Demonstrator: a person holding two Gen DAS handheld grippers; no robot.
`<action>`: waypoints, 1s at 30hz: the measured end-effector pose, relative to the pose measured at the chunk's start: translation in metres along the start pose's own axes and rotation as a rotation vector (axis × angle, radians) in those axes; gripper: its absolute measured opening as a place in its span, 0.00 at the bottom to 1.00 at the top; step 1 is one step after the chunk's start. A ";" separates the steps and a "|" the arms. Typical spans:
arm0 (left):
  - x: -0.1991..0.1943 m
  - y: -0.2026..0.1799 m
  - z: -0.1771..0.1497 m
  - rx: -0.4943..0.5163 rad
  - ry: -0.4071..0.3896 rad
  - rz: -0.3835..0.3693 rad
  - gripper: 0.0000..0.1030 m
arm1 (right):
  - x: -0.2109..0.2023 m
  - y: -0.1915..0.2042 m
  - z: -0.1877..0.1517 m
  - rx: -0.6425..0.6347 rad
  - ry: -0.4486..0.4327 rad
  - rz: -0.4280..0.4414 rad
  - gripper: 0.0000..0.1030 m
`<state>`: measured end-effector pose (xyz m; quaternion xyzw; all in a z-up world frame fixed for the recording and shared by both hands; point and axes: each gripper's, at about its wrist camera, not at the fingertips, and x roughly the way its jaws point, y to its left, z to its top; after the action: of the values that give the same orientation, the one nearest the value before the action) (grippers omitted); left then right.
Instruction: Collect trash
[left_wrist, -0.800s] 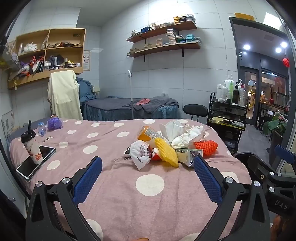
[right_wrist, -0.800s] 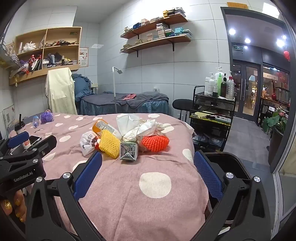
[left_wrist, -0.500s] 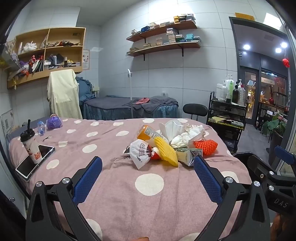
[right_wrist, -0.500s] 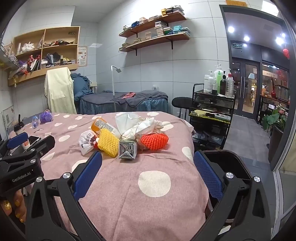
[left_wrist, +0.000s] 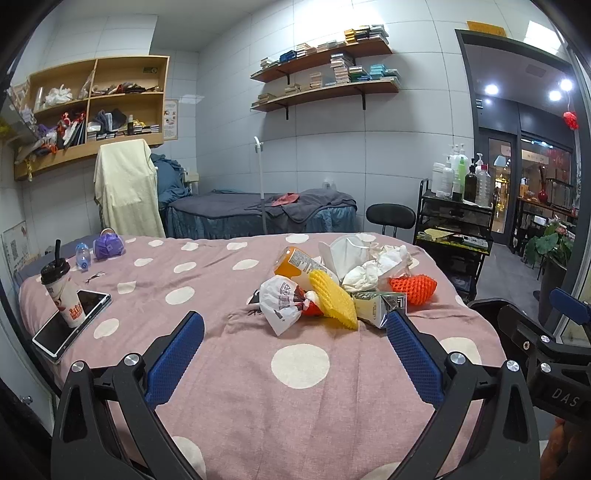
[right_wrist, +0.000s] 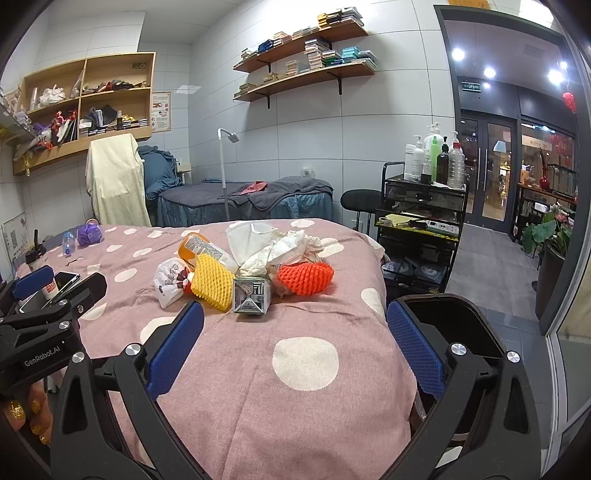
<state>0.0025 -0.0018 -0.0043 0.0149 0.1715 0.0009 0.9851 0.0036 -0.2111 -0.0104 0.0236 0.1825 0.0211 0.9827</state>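
Pink spotted cloth (right_wrist: 306, 413) is carrying the whole job: the trash is sitting in one heap (right_wrist: 243, 269) on it, ahead of both tools and touching neither. You are holding the left gripper (left_wrist: 295, 343) and the right gripper (right_wrist: 295, 332) with their blue pads spread wide, nothing between them, both tilting slightly down at the pile. From the right one, the small carton (right_wrist: 251, 295) is lying nearest, dead ahead, with the orange foam net (right_wrist: 304, 277) just to its right and the yellow net (right_wrist: 212, 282) to its left. From the left one, the white wrapper (left_wrist: 280, 304) is lying closest. A dark bin (right_wrist: 447, 321) is waiting at the near right corner, so your right hand looks better placed to go first.
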 end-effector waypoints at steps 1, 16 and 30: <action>0.000 0.000 0.000 0.001 0.000 0.001 0.94 | 0.000 0.000 0.000 0.000 0.000 0.001 0.95; 0.003 0.000 -0.003 0.007 0.013 -0.001 0.94 | 0.001 -0.001 -0.003 0.012 0.003 0.000 0.95; 0.007 0.002 -0.006 0.003 0.031 0.002 0.94 | 0.006 0.003 -0.003 0.008 0.021 0.010 0.95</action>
<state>0.0074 0.0004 -0.0121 0.0167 0.1866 0.0017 0.9823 0.0081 -0.2073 -0.0152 0.0283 0.1926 0.0257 0.9805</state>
